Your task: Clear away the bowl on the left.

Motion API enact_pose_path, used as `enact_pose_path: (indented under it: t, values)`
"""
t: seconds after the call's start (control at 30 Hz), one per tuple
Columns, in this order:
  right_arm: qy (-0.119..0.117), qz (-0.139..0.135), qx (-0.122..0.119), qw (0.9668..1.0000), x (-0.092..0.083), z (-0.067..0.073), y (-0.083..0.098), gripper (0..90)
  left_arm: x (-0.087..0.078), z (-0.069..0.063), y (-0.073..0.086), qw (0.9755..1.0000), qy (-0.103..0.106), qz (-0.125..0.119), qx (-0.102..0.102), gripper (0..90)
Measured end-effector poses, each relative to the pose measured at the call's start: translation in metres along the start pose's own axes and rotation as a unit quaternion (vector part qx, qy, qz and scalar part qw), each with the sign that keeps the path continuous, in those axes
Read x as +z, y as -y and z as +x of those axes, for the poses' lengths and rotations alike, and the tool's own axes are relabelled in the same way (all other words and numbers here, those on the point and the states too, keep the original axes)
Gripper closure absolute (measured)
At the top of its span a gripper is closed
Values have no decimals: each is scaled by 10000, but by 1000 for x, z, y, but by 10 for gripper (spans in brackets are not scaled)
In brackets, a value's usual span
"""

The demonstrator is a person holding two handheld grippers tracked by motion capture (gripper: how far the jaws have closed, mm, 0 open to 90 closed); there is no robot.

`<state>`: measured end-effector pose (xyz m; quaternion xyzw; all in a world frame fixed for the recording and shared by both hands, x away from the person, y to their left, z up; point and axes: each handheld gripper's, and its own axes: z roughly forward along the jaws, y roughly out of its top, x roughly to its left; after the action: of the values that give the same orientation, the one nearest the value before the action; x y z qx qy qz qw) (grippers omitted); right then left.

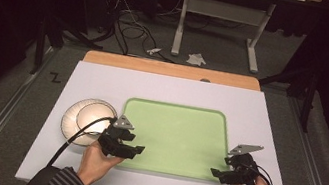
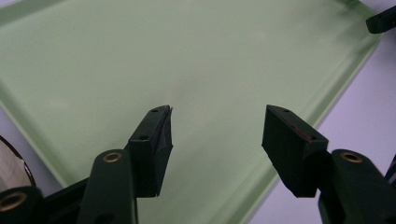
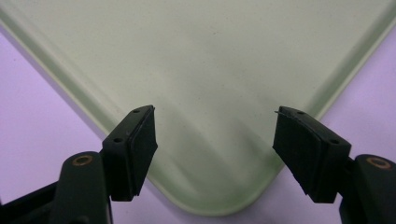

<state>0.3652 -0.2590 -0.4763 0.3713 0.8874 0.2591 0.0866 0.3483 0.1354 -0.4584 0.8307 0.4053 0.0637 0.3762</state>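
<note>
Green tray (image 1: 172,137) lies flat mid-tabletop (image 1: 103,80), long side running 9 to 3 o'clock, nothing on it. Stack of round plates (image 1: 81,119) sits just off the tray's 9 o'clock edge; whether it touches the tray, can't tell.

Left claw (image 1: 135,149) hangs at the tray's 7 o'clock corner, tips aimed toward 3 o'clock over the near rim. Left gripper view: left claw (image 2: 217,128) spread wide, only bare tray floor (image 2: 187,60) between the pads, pinching nothing. The near rim runs diagonally under it, white tabletop (image 2: 359,112) beyond. A dark plate edge shows at that view's 8 o'clock. Tip of the other claw shows at 2 o'clock.

Right claw (image 1: 216,173) sits at the tray's 5 o'clock corner, tips aimed toward 9 o'clock. Right gripper view: right claw (image 3: 215,130) also spread, the rounded tray corner (image 3: 210,196) lies below and between the pads, not pinched. Contact between pads and rim: can't tell.

Both hands (image 1: 97,162) come in from 6 o'clock, a striped sleeve (image 1: 61,182) on the left forearm. Black cable (image 1: 80,131) trails from the left claw across the plates.
</note>
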Motion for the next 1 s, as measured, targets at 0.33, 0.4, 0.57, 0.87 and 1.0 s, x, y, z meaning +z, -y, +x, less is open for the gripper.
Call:
enact_pose_path:
  t: [0.33,0.4,0.57,0.87,1.0]
  values:
    - [-16,19,21,10000,0,2,0,314,-6,-1,0,9999,-105,-68,47,430]
    - [-52,15,13,10000,0,1,0,314,-7,1,-1,9999,-134,-84,42,428]
    - [-132,34,28,9999,1,1,0,313,-8,6,-2,9997,-224,-117,-16,428]
    - [-34,8,14,10000,0,2,0,314,-24,12,-5,9985,-251,-458,-167,435]
    - [-60,32,65,10000,1,1,-1,314,-27,16,-5,9982,-303,-470,-228,441]
